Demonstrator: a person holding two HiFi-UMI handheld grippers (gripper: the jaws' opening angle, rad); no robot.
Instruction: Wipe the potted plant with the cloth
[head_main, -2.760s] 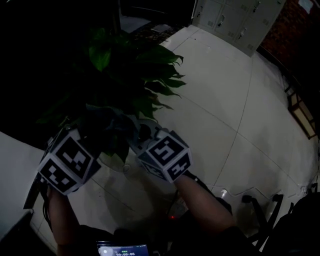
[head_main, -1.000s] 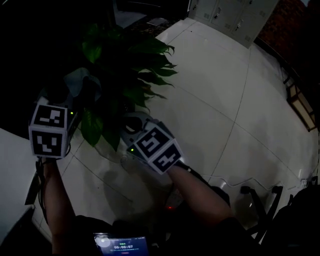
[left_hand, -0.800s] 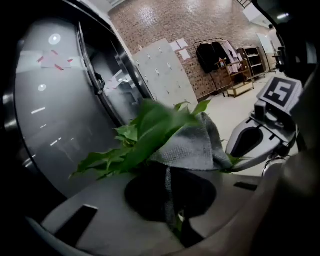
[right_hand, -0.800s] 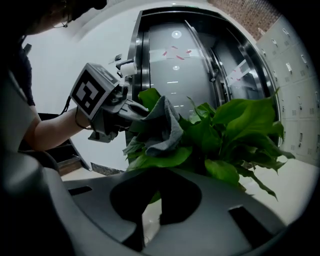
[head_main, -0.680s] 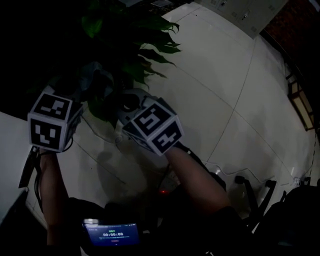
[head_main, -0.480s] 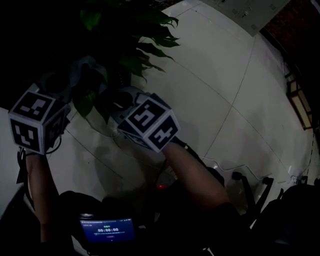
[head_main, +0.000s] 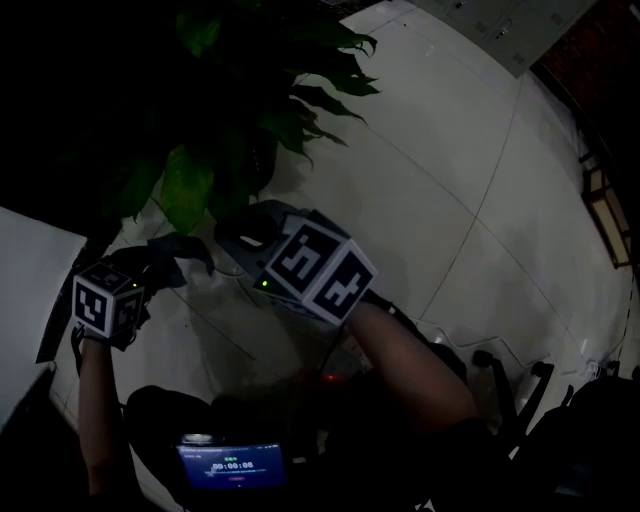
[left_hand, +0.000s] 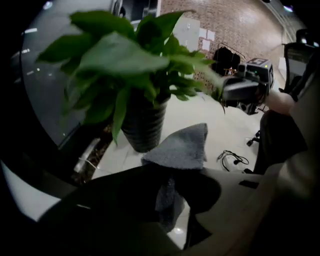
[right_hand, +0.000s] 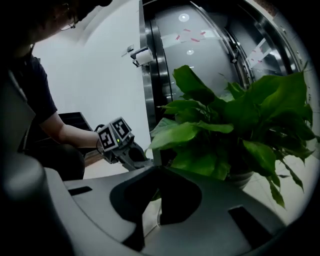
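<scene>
The cloth (left_hand: 179, 148) is clamped in the left tool (left_hand: 169, 172) at lower centre, clear of the potted plant (left_hand: 142, 125) above, seemingly poised for a stroke. The right tool (right_hand: 159, 170) is closed beneath a leaf (right_hand: 175, 136), likely to steady it.

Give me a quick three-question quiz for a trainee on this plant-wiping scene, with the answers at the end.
1. Multiple choice: which gripper holds the cloth? A left, B right, C neither.
2. True or false: the plant stands on a table.
3. Fill in: the cloth's colour is ___.

Key
1. A: the left gripper is shut on it.
2. False: its pot stands on the floor.
3. Grey.
</scene>
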